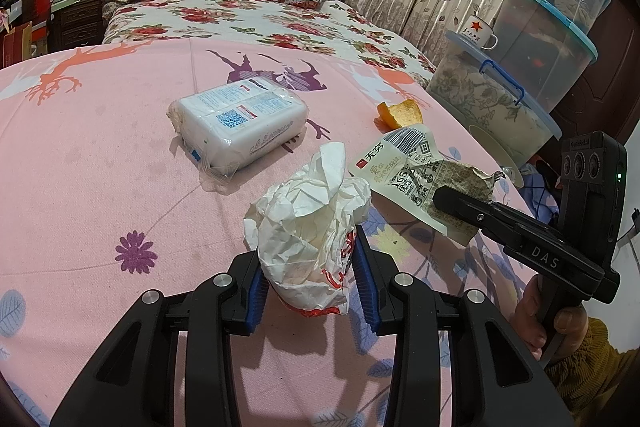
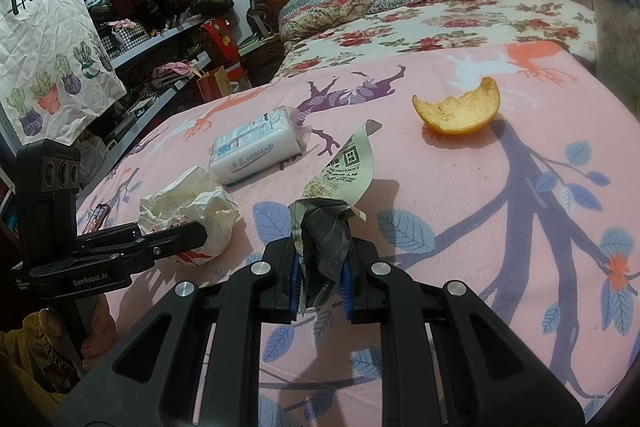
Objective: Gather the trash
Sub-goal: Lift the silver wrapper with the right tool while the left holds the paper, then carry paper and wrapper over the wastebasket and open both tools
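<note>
My left gripper (image 1: 310, 281) is shut on a crumpled white paper bag with red print (image 1: 308, 223), at the near edge of the pink sheet; it also shows in the right wrist view (image 2: 188, 211). My right gripper (image 2: 320, 281) is shut on the grey crumpled end of an empty snack wrapper (image 2: 324, 239), whose printed end (image 2: 352, 167) curls upward; in the left wrist view the wrapper (image 1: 416, 175) lies right of the bag. An orange peel (image 2: 460, 111) lies farther back on the right. A sealed white tissue pack (image 1: 240, 123) lies farther back on the left.
The pink patterned sheet (image 1: 100, 167) covers the surface; a floral bed (image 1: 248, 19) lies beyond. Stacked clear storage boxes (image 1: 520, 39) with a mug stand at the right. Shelves of clothes (image 2: 132, 7) and a hanging "Home" cloth stand at the left.
</note>
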A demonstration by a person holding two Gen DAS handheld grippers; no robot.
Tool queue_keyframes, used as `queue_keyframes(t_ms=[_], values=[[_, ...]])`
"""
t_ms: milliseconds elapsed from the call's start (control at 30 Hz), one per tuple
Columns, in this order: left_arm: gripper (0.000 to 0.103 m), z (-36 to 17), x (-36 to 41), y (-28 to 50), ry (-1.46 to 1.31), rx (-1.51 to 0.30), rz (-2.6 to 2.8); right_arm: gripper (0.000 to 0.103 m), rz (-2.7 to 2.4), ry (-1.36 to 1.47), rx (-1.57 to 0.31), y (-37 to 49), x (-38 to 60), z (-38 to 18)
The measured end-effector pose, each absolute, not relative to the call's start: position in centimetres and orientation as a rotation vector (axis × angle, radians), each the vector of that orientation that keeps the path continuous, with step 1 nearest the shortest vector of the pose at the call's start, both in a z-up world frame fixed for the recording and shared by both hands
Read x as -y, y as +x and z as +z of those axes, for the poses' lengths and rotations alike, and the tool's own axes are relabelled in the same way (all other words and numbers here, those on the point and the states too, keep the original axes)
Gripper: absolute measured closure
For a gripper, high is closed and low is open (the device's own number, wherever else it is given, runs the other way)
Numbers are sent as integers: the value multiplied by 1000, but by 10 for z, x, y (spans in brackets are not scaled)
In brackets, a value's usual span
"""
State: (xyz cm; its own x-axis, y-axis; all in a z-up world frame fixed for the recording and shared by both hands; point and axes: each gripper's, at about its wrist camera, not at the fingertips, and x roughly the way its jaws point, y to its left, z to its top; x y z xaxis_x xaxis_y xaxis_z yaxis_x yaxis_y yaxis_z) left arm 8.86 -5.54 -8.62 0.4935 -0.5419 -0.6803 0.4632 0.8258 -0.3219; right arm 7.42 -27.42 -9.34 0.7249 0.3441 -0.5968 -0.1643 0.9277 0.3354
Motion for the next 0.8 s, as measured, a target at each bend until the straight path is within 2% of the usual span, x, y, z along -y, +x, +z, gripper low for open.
queue_keyframes(t_ms=[333,567,800], values=[[68,-86,55,89,-102,-861,-612,85,283,268,-697,73,275,-94],[68,-89,35,89,-222,-895,-645,85,297,265,-652,58,274,-87],[68,-62,51,77,-180,-869,-690,85,296,283,-598,43,288,-72]])
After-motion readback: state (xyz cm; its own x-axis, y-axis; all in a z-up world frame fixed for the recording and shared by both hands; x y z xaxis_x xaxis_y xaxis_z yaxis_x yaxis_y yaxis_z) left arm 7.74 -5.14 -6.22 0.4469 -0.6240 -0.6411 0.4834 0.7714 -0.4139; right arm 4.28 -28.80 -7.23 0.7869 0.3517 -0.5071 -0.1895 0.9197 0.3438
